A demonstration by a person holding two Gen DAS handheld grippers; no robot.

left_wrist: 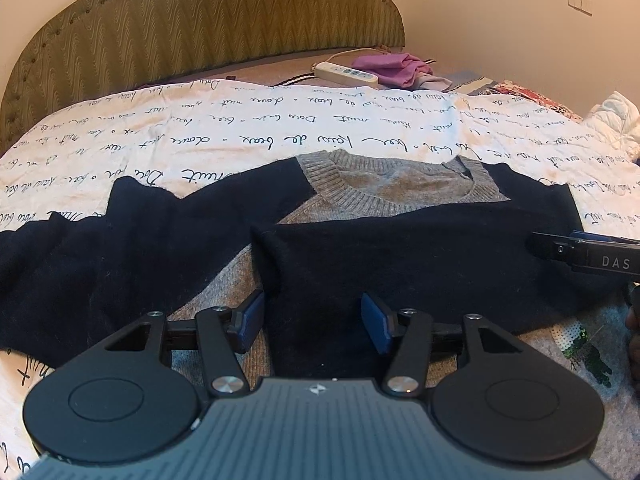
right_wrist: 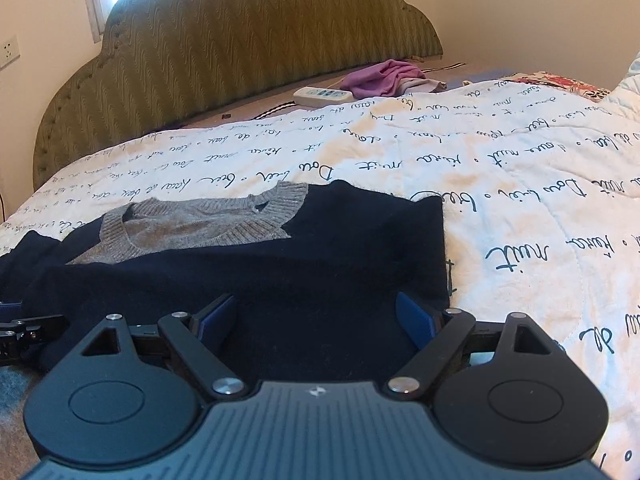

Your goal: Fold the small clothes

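A grey knit sweater [left_wrist: 384,188] with navy sleeves lies flat on the white script-print quilt [left_wrist: 240,128], collar towards the headboard. One navy sleeve [left_wrist: 420,252] is folded across the chest; the other [left_wrist: 120,240] stretches out to the left. My left gripper [left_wrist: 314,318] hovers low over the end of the folded sleeve, with its blue pads apart on either side of the cloth and not pressing it. My right gripper [right_wrist: 316,316] stands wide open over the navy shoulder fold [right_wrist: 300,272], holding nothing. One of its fingers [left_wrist: 560,250] shows at the right edge of the left wrist view.
A green padded headboard [left_wrist: 200,20] backs the bed. A white power strip [left_wrist: 346,72] and a purple garment [left_wrist: 392,66] lie near it, with floral fabric [left_wrist: 532,96] and white bedding [left_wrist: 612,116] at the right. Bare quilt [right_wrist: 540,220] spreads to the right of the sweater.
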